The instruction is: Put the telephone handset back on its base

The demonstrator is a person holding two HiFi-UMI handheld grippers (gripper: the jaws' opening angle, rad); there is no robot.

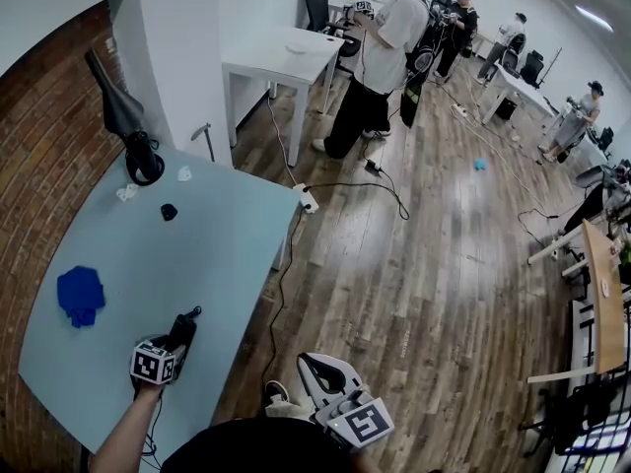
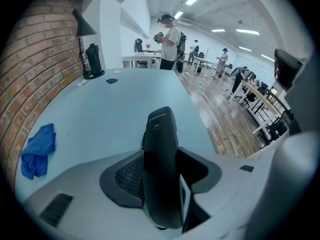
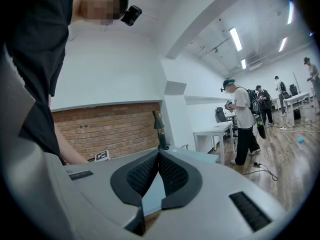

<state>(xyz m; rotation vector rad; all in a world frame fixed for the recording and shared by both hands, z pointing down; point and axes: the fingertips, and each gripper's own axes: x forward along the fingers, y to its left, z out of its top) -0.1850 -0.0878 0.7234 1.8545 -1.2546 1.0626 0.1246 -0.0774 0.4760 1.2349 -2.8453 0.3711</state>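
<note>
Black plastic handset [image 2: 161, 174] — looks rigid, light, slick — sits at the table's [image 1: 227, 235] 7 o'clock, clamped mid-body by left gripper [image 1: 175, 341]; right gripper [image 1: 314, 366] closed, empty. Best held across narrow sides.

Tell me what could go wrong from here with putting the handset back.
The handset sits between the left gripper's jaws near the table's edge; I can't tell that both pads press on it, so it might slip to the floor. The likely base stands at the far end beside a lamp, which the handset could knock.
</note>
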